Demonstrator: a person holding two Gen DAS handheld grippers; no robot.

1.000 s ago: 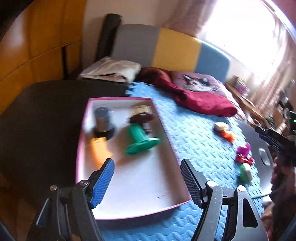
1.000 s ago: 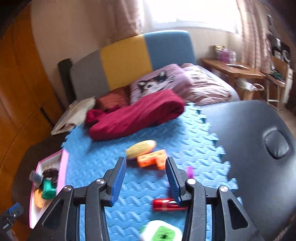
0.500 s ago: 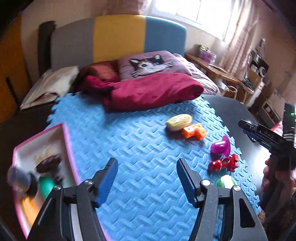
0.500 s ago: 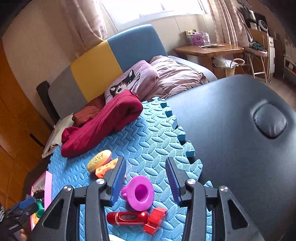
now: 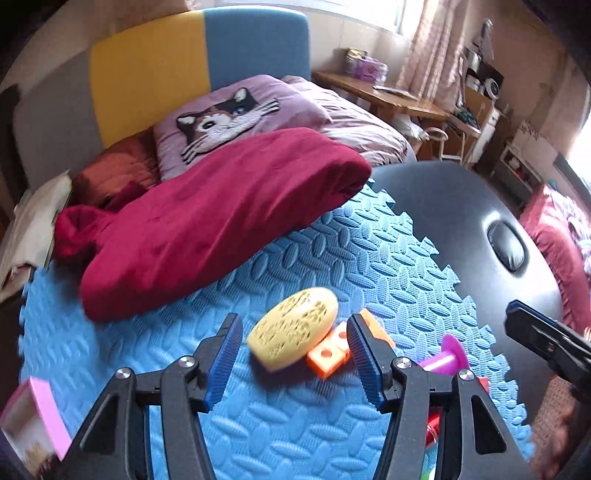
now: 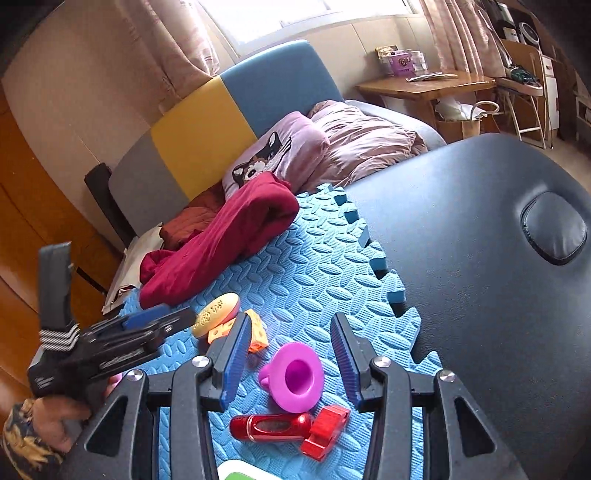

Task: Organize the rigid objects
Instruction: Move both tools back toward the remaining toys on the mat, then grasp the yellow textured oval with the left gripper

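With its jaws just narrowing yet clear of everything, the left gripper frames the yellow oval toy at centre frame on the blue mat, so I'd lower it squarely, avoiding the orange block, while the right gripper waits, released, around the purple funnel.

Daylight pours in through the window behind the curtains, blown out to white there. The room is evenly bright with soft, faint shadows. Both fisheye views bend hard at the rims, corners going black. The red blanket looks slightly smeared in the left view; the right view is crisp.
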